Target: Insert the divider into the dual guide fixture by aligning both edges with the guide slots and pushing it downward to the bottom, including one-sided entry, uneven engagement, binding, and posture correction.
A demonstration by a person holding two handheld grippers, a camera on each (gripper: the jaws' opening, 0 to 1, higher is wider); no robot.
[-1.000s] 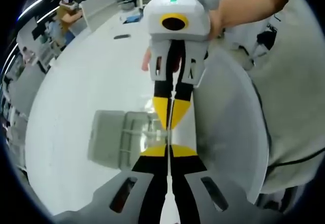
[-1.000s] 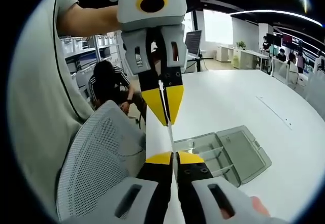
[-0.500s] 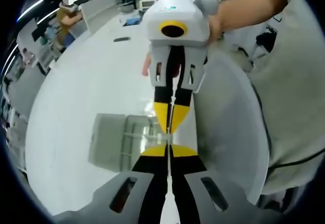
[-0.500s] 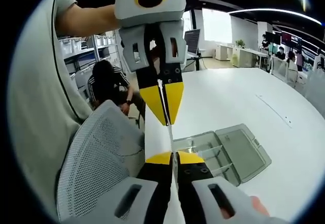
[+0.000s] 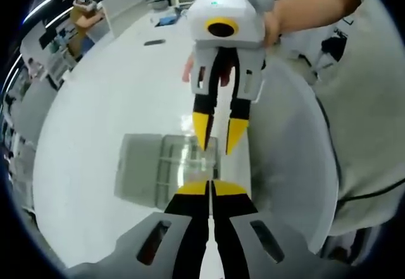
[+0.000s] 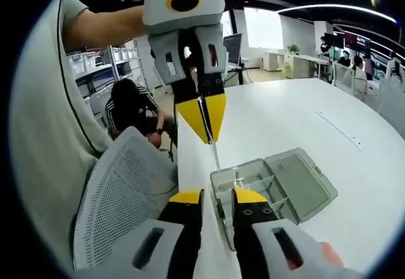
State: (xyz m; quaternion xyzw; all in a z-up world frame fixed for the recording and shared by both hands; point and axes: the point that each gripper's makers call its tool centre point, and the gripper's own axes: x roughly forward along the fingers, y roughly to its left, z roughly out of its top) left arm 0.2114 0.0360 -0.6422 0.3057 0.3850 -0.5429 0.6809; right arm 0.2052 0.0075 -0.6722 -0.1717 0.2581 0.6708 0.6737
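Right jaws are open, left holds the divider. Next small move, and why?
Probably close the right gripper on the divider: its jaws stand open, and the left gripper alone pinches the divider above the fixture, so pushing down might tilt it.

Open-plan office, long white table (image 6: 285, 127), mesh chair (image 6: 120, 190), ceiling strip lights (image 6: 323, 7), bright windows (image 6: 262, 29)
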